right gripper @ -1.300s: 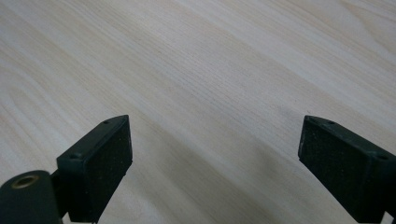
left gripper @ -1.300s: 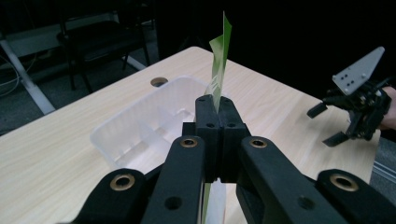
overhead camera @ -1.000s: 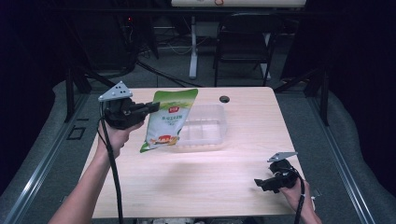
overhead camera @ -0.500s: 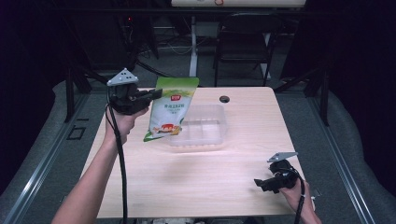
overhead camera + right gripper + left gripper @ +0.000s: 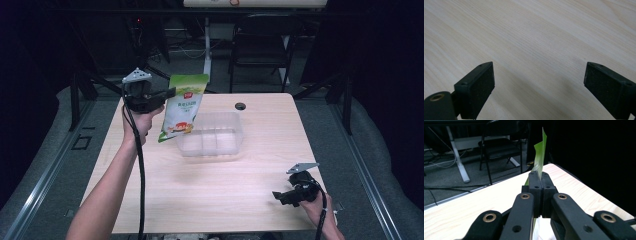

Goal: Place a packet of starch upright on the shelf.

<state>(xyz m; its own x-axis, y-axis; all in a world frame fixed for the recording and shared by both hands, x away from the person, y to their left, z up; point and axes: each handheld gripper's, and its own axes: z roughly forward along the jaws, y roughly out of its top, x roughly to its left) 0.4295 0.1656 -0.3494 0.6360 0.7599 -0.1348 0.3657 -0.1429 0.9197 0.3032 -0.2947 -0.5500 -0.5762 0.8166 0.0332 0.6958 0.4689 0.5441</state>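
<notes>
My left tool is pinching the green snack bag by its edge, holding it up above the clear tray's left end near the bench's far-left corner. Placement remains outstanding. My right tool rests spread near the front-right corner.

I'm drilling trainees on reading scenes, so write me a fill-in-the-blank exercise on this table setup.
1. The left gripper is shut on the top edge of a ____ snack bag.
2. The clear plastic container on the table holds ____.
3. The right gripper has its fingers ____ over bare wood.

Missing words: green; nothing; open
</notes>
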